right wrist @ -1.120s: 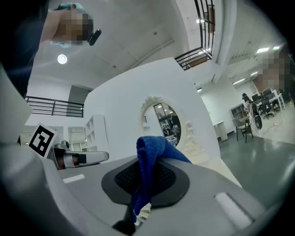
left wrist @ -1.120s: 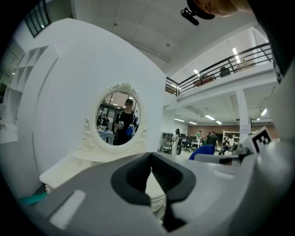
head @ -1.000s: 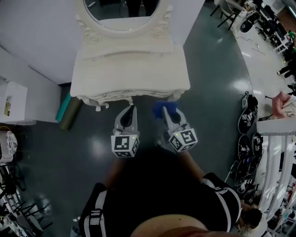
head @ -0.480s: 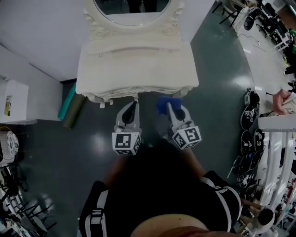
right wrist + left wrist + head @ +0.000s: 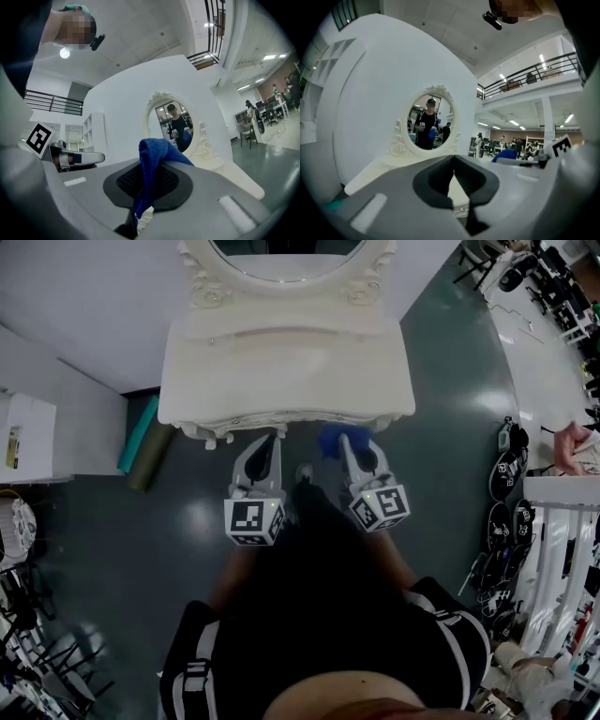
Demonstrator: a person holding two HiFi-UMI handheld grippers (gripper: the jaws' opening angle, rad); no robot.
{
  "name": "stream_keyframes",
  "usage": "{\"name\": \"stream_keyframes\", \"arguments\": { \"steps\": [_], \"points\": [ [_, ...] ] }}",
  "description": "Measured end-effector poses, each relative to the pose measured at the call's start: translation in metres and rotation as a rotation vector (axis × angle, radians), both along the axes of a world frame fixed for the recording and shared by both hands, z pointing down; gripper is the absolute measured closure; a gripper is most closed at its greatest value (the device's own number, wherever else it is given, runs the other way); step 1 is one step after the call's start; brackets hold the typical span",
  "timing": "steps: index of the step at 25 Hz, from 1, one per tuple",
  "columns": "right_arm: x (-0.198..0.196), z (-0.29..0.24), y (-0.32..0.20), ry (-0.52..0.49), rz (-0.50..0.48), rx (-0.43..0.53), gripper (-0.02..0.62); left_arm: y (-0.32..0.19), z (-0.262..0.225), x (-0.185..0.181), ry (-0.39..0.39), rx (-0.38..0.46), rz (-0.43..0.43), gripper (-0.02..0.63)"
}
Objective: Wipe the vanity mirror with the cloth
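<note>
Cloth [image 5: 151,157] is held just in front of the vanity table [image 5: 286,371].
It is pinched by the right gripper [image 5: 345,441]; the left gripper [image 5: 265,442] is pressed together, empty. The mirror [image 5: 430,123] is faced.

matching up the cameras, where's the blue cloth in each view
Head view: blue cloth centre, at the right gripper's tips, just below the vanity's front edge.
Left gripper view: blue cloth small, at mid-right.
Right gripper view: blue cloth centre, clamped between the jaws.
Shared landmark: the oval mirror, in all three.
</note>
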State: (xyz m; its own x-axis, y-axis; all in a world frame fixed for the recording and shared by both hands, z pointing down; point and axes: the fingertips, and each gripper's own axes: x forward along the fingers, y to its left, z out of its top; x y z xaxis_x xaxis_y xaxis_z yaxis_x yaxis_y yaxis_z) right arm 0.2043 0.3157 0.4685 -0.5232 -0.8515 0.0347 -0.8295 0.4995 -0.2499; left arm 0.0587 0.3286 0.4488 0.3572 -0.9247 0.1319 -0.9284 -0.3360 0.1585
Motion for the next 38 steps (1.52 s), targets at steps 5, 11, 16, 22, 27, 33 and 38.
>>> {"name": "stream_keyframes", "arguments": {
  "steps": [5,11,16,22,27,33,38],
  "points": [
    [0.002,0.006,-0.043,-0.013,-0.011,0.006,0.569,-0.040,0.000,0.003,-0.023,0.000,-0.014,0.598],
    [0.004,0.001,-0.110,-0.015,-0.033,0.010,0.569,-0.100,-0.007,0.005,-0.041,-0.009,-0.046,0.598],
    [0.011,-0.005,-0.154,-0.009,-0.053,0.027,0.569,-0.136,-0.012,0.011,-0.044,-0.002,-0.073,0.598],
    [-0.001,-0.006,-0.186,-0.013,-0.066,0.026,0.569,-0.162,-0.010,0.002,-0.030,-0.020,-0.089,0.598],
    [-0.017,-0.002,-0.208,-0.004,-0.045,0.017,0.569,-0.187,-0.015,-0.016,-0.021,0.002,-0.081,0.598],
    [-0.044,0.000,-0.244,0.014,0.029,0.014,0.569,-0.229,-0.012,-0.051,-0.008,0.005,-0.026,0.598],
    [-0.066,-0.005,-0.278,0.019,0.115,0.014,0.569,-0.261,-0.021,-0.085,-0.005,0.017,0.039,0.598]
  ]
}}
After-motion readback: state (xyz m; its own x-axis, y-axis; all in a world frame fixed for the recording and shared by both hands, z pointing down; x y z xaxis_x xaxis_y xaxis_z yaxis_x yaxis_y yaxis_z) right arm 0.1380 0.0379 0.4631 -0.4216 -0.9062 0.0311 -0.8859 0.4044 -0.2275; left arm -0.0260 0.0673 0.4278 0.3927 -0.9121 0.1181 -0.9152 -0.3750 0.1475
